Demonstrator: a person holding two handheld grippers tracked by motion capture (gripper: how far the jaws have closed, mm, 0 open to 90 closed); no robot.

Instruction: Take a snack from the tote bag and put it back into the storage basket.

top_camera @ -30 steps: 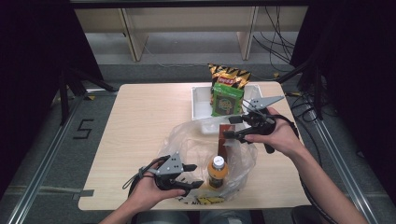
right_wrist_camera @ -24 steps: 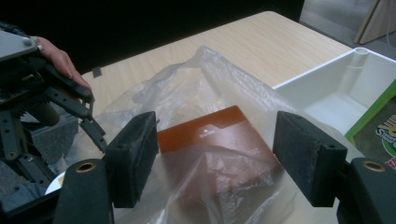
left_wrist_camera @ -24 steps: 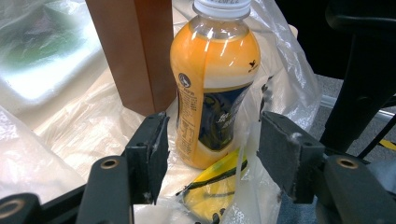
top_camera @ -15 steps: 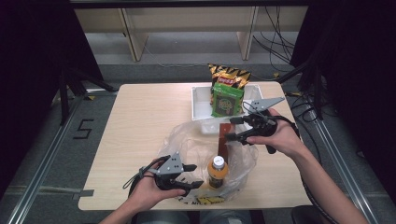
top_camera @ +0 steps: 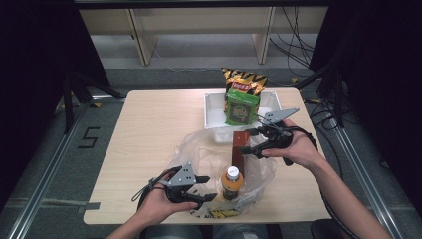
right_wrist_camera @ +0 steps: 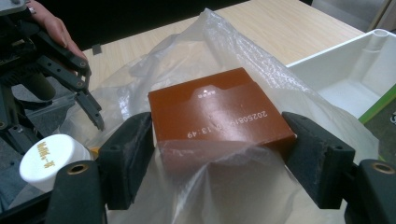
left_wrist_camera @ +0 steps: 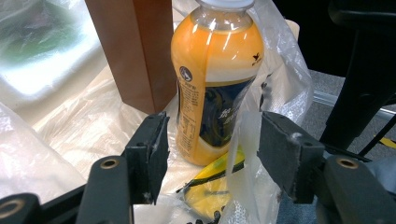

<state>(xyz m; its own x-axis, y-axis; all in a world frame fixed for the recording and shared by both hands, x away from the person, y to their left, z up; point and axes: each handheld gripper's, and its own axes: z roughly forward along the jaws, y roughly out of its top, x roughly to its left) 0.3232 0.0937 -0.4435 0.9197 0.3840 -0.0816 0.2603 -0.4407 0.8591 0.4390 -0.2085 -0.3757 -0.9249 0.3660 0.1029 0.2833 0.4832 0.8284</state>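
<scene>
Jaws first: my right gripper [top_camera: 247, 143] brackets the top of the brown box [right_wrist_camera: 219, 109], one pad at each side edge; they sit just beside the card, and a fold of bag film lies over the near edge. Whether they press or only flank it, I cannot tell. My left gripper [top_camera: 208, 187] stands spread, unclenched, with the orange juice bottle [left_wrist_camera: 215, 84] ahead between the jaws and a flap of film by one pad.

Box: upright inside the clear plastic bag [top_camera: 199, 152], just behind the bottle, near the table's front half. Judgement: stiff card, probably light, smooth printed faces, so somewhat slippery; tall and narrow, so tippy. Best hold is across the two narrow side edges near the top, square on, with no film trapped under a pad.

Bottle: full, likely the heavier item, rigid, glossy label. Bag: limp, clingy, will drag with anything lifted.

Beyond: white bin [top_camera: 213, 112] with a green packet [top_camera: 242, 107] and a chip bag [top_camera: 244, 80] leaning at its far rim, on the wooden table [top_camera: 149, 129].
</scene>
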